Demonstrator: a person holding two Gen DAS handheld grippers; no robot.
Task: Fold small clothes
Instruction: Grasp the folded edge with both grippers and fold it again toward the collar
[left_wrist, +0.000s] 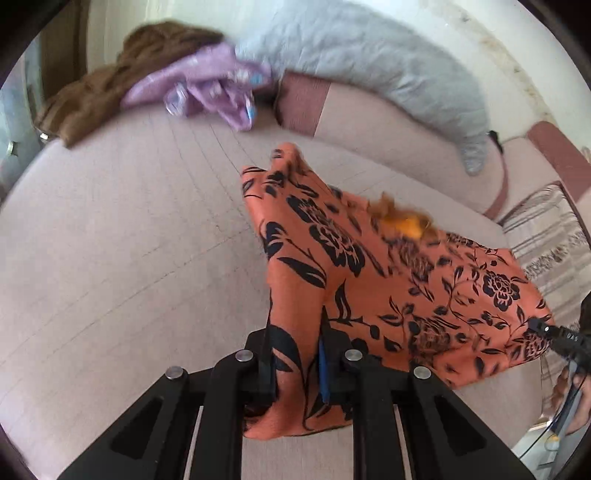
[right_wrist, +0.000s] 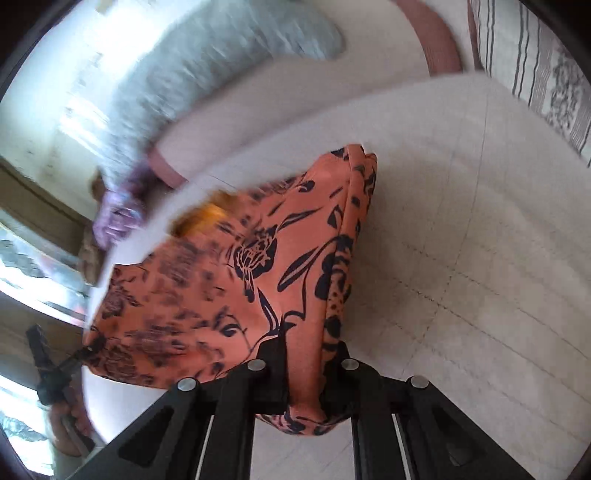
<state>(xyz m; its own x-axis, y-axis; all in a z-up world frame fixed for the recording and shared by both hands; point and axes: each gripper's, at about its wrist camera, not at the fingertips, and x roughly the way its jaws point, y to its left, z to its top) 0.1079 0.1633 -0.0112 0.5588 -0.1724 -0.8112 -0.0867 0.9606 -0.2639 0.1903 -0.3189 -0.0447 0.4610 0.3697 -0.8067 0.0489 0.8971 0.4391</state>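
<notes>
Both tongs, left tongs (left_wrist: 295, 354) and right tongs (right_wrist: 304, 369), clamp the orange floral garment (left_wrist: 369, 266), mid-fold; next, carry the held edge toward twelve o'clock and lay it on the sofa seat (left_wrist: 129, 240).

A pale pink sofa seat (left_wrist: 129, 240) with stitched lines fills the near ground. A grey fluffy blanket (left_wrist: 369, 55) drapes the backrest at the far side. A striped patterned cushion (left_wrist: 546, 236) sits at the right. A brown furry throw (left_wrist: 110, 81) lies far left.

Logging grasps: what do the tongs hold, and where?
Both tongs, left and right, are shut on the orange cloth, each pinching a bunched edge at opposite ends.
</notes>
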